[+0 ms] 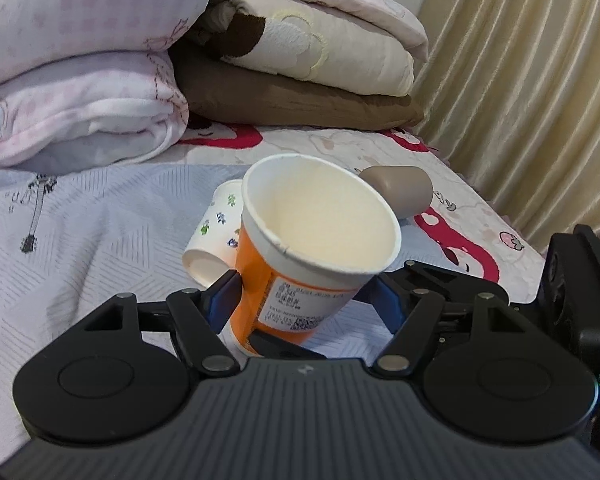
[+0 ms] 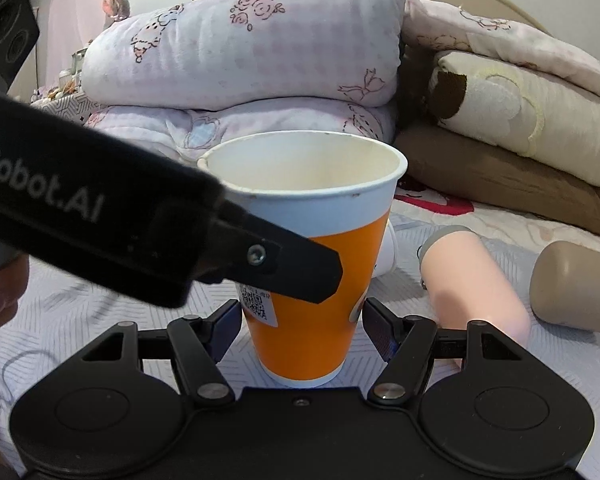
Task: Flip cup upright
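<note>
An orange paper cup with a white rim (image 1: 300, 264) stands mouth-up on the bed sheet, tilted a little in the left wrist view. My left gripper (image 1: 304, 296) has its blue pads on both sides of the cup, the left pad (image 1: 224, 300) touching it. In the right wrist view the same cup (image 2: 316, 280) stands upright between the fingers of my right gripper (image 2: 300, 320), whose pads sit close beside its wall. The left gripper's black body (image 2: 140, 236) crosses in front of the cup there.
A white printed paper cup (image 1: 212, 236) lies on its side behind the orange cup. A taupe cup (image 1: 400, 192) (image 2: 572, 284) and a pink cup (image 2: 472, 280) lie on their sides to the right. Folded quilts (image 1: 100, 80) are stacked behind. A curtain (image 1: 532, 80) hangs at right.
</note>
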`<state>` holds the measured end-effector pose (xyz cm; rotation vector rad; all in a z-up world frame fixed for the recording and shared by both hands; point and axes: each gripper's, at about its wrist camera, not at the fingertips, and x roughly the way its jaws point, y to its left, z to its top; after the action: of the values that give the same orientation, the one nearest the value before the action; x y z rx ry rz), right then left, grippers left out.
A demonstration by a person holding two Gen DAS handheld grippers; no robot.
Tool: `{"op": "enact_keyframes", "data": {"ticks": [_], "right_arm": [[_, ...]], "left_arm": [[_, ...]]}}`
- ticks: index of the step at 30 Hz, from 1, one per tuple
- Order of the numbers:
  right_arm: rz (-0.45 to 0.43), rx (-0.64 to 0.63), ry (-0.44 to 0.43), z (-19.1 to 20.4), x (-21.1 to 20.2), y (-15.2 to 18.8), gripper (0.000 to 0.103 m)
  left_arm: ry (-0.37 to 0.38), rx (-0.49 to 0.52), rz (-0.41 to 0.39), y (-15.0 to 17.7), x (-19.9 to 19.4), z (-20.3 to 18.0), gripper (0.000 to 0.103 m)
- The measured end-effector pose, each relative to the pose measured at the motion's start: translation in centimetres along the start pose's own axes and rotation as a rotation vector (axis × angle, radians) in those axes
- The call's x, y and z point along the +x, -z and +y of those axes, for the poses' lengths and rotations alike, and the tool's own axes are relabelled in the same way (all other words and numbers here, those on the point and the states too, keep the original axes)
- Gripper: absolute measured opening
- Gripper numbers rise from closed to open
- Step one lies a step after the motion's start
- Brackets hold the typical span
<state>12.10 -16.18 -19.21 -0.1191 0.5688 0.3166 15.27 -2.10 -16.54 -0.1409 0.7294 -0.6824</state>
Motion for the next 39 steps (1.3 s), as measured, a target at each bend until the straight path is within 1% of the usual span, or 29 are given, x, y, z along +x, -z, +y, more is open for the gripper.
{"op": "enact_keyframes", "data": {"ticks": [5,13,16,17,19,22,25,27,30,32,35,37,39], "right_arm": [[0.006,-0.018,-0.002,0.3,0.2,-0.1,0.072],[0.021,-0.068,0.010,1.1,-0.6,0.3,0.072],[0.023,-0.069,0.013,1.3,-1.0,0.5,0.074],[0.023,-0.065,0.013,1.3,-1.1,0.5,0.077],[0.020,-0.055,0.009,1.2,-1.3,0.5,0.077],[0.024,-0.051,0.007,1.2,-1.5,0.6,0.077],[0.036,-0.027,0.003,1.1,-2.2,0.6,0.078],[0.066,0.005,-0.030,1.0,-2.7,0.5,0.078],[0.082,0.042,-0.059,1.2,-4.1,0.5,0.078],[0.105,0.077,-0.050,1.2,-5.1,0.5,0.078],[0.131,0.106,-0.023,1.3,-6.8,0.4,0.078],[0.122,0.104,0.004,1.4,-8.3,0.0,0.078],[0.083,0.084,0.026,1.7,-10.2,-0.6,0.078]], "left_arm": [[-0.013,-0.024,0.020,0.4,0.3,0.3,0.069],[-0.009,-0.012,0.024,0.8,-0.2,-0.1,0.072],[-0.020,-0.012,0.037,0.9,-0.3,-0.1,0.073],[-0.026,-0.017,0.036,1.0,-0.4,-0.1,0.074],[-0.034,-0.030,0.037,1.1,-0.6,0.1,0.077],[-0.055,-0.039,0.055,1.3,-1.0,0.2,0.077],[-0.095,-0.033,0.065,1.5,-2.0,-0.2,0.077],[-0.121,-0.011,0.060,1.7,-3.1,-0.9,0.077],[-0.144,-0.027,0.052,1.9,-4.8,-1.8,0.077],[-0.167,-0.045,0.056,1.8,-5.9,-2.4,0.079],[-0.250,-0.052,0.105,1.3,-7.1,-3.2,0.079],[-0.292,-0.075,0.143,0.8,-7.9,-3.5,0.079],[-0.304,-0.118,0.153,0.4,-9.3,-3.5,0.079]]}}
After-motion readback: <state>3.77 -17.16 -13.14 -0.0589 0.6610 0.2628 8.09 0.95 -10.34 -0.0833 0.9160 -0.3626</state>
